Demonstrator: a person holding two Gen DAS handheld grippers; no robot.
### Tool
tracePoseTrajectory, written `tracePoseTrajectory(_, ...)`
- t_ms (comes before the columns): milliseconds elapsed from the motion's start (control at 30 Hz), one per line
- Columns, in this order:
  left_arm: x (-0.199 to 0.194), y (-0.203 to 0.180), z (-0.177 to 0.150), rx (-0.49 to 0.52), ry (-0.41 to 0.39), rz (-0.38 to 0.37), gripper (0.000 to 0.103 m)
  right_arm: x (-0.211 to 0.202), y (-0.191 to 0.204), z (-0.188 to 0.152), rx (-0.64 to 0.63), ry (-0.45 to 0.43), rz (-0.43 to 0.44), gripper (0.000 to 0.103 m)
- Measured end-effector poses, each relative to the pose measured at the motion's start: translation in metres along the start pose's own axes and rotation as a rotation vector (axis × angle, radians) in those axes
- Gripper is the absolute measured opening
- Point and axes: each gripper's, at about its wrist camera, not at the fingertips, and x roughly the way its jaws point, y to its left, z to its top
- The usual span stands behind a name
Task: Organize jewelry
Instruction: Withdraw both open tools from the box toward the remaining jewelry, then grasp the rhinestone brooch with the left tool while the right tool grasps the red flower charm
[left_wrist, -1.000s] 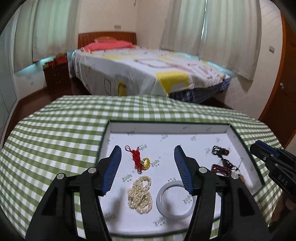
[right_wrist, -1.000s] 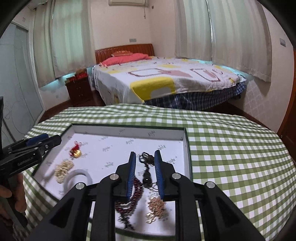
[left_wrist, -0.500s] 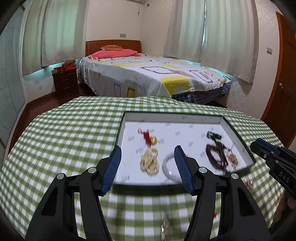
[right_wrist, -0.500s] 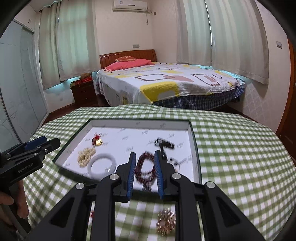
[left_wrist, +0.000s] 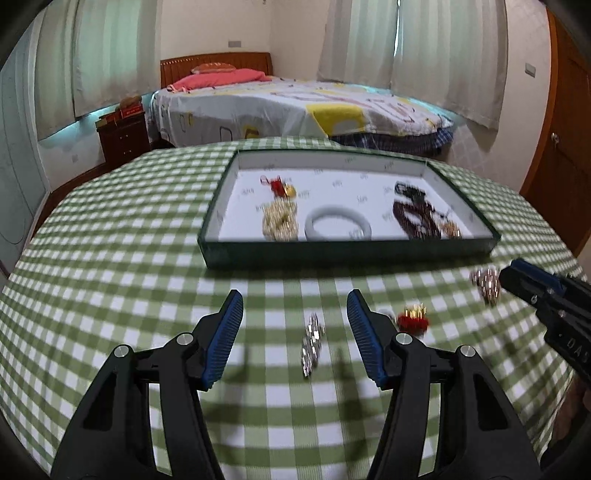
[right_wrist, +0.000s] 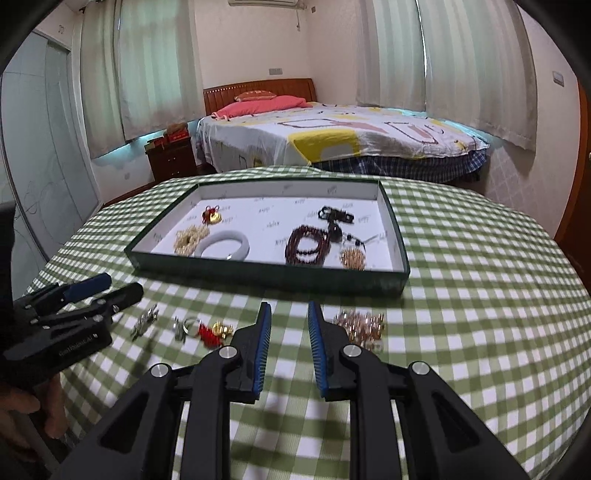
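on near cloth, left gripper (left_wrist: 293, 332) gapes, empty, silver chain (left_wrist: 312, 345) lying under gap. right gripper (right_wrist: 289, 345) narrow but parted, empty; rose-gold bracelet (right_wrist: 360, 326) just right of tips. best: lower straight over chain, pinch mid-length, lift clear. beyond: red charm (right_wrist: 212, 332), then tray (right_wrist: 395, 229) with sorted pieces.

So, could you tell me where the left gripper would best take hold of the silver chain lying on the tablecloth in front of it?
Probably across its middle, from above. The silver chain lies flat in a narrow strip running away from the left gripper, so the open jaws already straddle its short width. The red charm lies just outside the right-hand finger, apparently clear of a straight descent.
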Motion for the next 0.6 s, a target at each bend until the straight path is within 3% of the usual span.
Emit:
tracePoseTrajectory(67,0.003,-0.002,-0.007,0.006,0.020,0.000,0.055,-0.001,0.002,-0.004,0.000,0.004,0.004,0.022)
tracePoseTrajectory(333,0.019,-0.004,-0.016,0.028,0.086,-0.003,0.034,0.000,0.007,-0.011,-0.006,0.012,0.021,0.022)
tracePoseTrajectory(500,0.022,-0.002,-0.017,0.050,0.089,-0.011,0.012,0.003,0.008,-0.013,-0.002,0.021,0.026,0.022)
tracePoseTrajectory(600,0.021,0.000,-0.017,0.051,0.086,-0.008,0.012,0.005,0.012,-0.014,-0.006,0.029,0.034,0.022)
